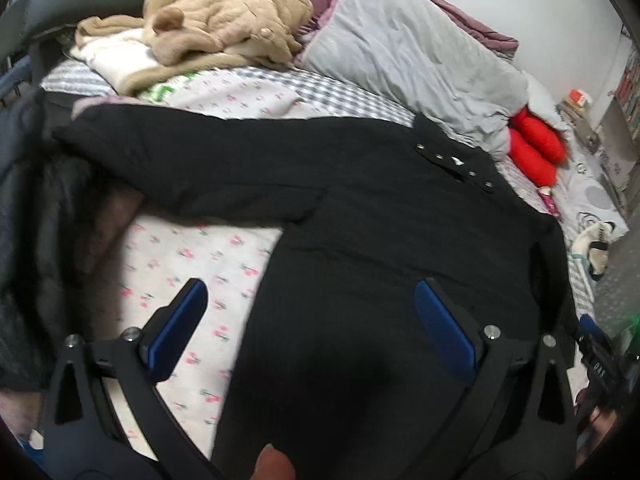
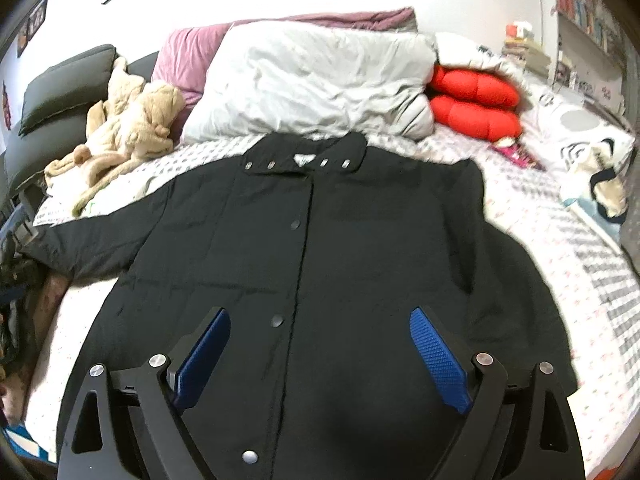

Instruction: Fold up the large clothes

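Observation:
A large black jacket (image 2: 312,256) lies flat and front up on the bed, collar at the far side, snap buttons down the middle, both sleeves spread outward. It also shows in the left wrist view (image 1: 380,240), with its left sleeve (image 1: 180,168) stretched out to the left. My left gripper (image 1: 308,300) is open and empty, hovering over the jacket's left hem edge and the bed sheet. My right gripper (image 2: 320,328) is open and empty above the jacket's lower front.
The bed sheet (image 2: 580,280) has a small floral print. A beige fleece garment (image 2: 124,136) lies at the back left. A grey duvet (image 2: 312,84) and red cushions (image 2: 476,104) lie behind the jacket. Dark clothes (image 1: 36,248) are piled at the left edge.

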Available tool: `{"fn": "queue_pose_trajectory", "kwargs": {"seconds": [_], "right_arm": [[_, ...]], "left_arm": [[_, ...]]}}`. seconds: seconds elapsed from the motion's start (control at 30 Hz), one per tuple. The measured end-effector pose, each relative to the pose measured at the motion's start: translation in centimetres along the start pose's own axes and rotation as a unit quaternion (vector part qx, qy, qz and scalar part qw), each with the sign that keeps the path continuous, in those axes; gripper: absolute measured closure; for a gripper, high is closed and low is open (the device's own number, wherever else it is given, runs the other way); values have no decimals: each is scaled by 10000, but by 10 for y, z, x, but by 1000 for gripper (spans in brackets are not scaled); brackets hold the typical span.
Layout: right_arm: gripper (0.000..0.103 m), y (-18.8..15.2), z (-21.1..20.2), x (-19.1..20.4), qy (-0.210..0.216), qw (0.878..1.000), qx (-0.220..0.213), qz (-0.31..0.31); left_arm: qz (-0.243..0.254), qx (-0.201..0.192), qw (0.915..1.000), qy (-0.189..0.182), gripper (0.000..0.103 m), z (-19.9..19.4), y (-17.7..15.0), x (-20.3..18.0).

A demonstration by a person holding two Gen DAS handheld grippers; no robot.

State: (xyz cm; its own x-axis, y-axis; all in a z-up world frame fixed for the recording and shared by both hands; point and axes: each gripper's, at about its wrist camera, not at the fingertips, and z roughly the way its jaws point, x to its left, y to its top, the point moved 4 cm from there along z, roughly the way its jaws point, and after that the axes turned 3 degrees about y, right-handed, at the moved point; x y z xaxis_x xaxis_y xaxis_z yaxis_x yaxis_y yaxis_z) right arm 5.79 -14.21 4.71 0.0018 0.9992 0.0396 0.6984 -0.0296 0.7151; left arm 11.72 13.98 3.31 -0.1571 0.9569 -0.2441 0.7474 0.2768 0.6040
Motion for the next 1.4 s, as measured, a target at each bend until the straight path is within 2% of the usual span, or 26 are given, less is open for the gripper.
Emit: {"fn": "queue_pose_trajectory", "kwargs": {"seconds": [0.1, 0.23, 0.37, 0.5, 0.6, 0.77, 0.9, 1.0, 1.03, 1.1, 1.17, 1.2, 1.23, 1.3, 1.4], "right_arm": [[9, 6, -9, -9, -114, 9998, -148, 59], [9, 9, -12, -24, -135, 9996, -131, 220], [9, 16, -21, -43, -248, 9991, -180, 306], [9, 25, -39, -70, -377, 9974, -365, 488], [8, 26, -45, -95, -516, 9961, -348, 623], [8, 0, -25, -118, -876, 9944, 257, 541], [8, -37, 10, -116, -817, 9925, 812, 413], [11, -57, 42, -115, -950, 9877, 1222, 222], [18, -62, 51, -116, -1035, 9856, 1326, 178], [39, -72, 71, -123, -1267, 9780, 1647, 183], [82, -78, 79, -133, -1413, 9719, 1862, 274], [89, -77, 79, -139, -1334, 9715, 1913, 422], [95, -71, 72, -145, -1303, 9722, 1853, 588], [97, -54, 52, -154, -1461, 9737, 1636, 617], [98, -13, 10, -175, -2068, 9699, 1229, 382]], "left_arm": [[-56, 81, 9996, -253, 0, 3, -1, -4], [-159, 76, 9991, -379, 0, 11, -1, -6], [-228, 180, 9972, -690, 0, 15, -3, -7], [-148, 197, 9966, -792, 0, 17, -4, -9], [-196, 232, 9955, -895, 0, 18, -4, -10], [-30, 338, 9959, -843, 0, 20, -6, -18], [29, 425, 9961, -779, 0, 24, -7, -23], [78, 473, 9957, -794, 0, 26, -8, -27], [87, 480, 9956, -795, 0, 26, -8, -29], [111, 483, 9954, -820, 0, 26, -8, -32], [129, 493, 9951, -851, 0, 27, -8, -36], [128, 504, 9949, -863, 0, 27, -8, -37], [121, 520, 9947, -880, 0, 28, -9, -39], [121, 545, 9942, -915, 0, 28, -9, -42], [176, 528, 9938, -962, 0, 27, -8, -51]]}}
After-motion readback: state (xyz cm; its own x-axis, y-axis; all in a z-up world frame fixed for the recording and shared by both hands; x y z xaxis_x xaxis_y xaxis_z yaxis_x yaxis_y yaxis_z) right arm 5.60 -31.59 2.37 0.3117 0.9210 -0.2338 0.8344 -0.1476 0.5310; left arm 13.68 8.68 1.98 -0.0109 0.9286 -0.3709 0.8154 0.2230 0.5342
